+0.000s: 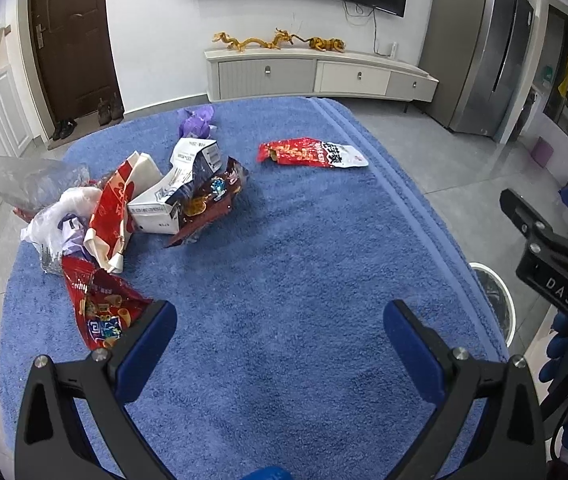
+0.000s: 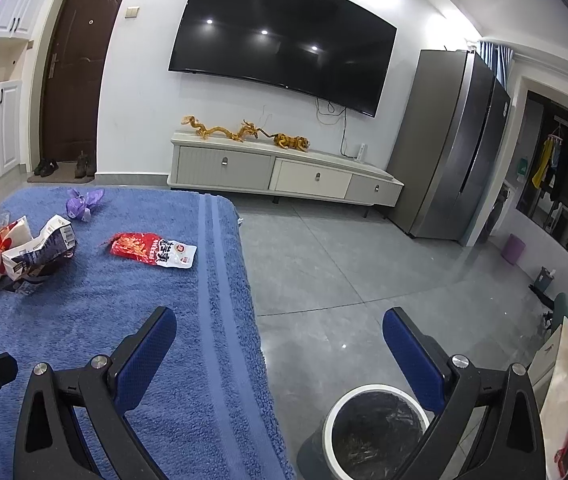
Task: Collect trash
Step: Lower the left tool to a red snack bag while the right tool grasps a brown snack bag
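I have both tools spread wide with nothing between the pads. My left gripper (image 1: 280,316) hangs over the near part of the blue towel (image 1: 284,264) that covers the table. My right gripper (image 2: 280,322) sits past the towel's right edge, above the grey floor and the white-rimmed trash bin (image 2: 372,432), which stands on the floor just beside that edge.

Most of the trash is heaped along the towel's left edge: a red snack bag (image 1: 100,312) nearest me, a torn white carton (image 1: 172,196), a red-and-cream wrapper (image 1: 116,208), and clear plastic (image 1: 28,180). A purple wrapper (image 1: 196,122) lies near the far edge. A red-and-white snack packet (image 1: 312,154) lies alone toward the far right corner.
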Demonstrator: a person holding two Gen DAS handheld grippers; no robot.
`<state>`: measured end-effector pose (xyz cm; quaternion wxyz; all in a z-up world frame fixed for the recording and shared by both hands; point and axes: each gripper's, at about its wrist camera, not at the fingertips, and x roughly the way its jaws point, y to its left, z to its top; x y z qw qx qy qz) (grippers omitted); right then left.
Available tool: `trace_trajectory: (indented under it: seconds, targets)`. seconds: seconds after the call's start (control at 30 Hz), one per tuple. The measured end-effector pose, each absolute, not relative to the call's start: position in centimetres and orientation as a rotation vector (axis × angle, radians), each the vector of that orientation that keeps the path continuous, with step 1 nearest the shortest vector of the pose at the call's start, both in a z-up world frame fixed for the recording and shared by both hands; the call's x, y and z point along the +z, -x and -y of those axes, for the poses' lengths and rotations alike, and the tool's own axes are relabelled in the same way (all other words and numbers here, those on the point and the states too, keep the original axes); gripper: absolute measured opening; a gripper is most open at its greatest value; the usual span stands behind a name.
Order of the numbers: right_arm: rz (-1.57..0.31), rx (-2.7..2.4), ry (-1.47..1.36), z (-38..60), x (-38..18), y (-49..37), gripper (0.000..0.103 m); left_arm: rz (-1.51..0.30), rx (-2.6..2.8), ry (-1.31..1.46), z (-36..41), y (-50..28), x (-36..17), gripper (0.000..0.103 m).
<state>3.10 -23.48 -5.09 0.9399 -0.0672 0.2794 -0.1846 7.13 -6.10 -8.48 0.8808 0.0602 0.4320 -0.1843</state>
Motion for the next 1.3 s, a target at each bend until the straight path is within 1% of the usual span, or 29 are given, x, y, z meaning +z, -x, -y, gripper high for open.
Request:
trace_trajectory:
  seconds: [1.07,1.3]
  targets:
    - [-0.59,-0.355,0.168,22.0,-5.6,-4.2,0.103,-0.894,-0.297,-0.096,3.7,-8.5,-9.1,0.103]
    - [-0.571,-0.348,0.166,21.7,-5.4,-4.0,0.103,-0.825,-0.272,-0.097,2.8,-8.0,-8.5,0.103]
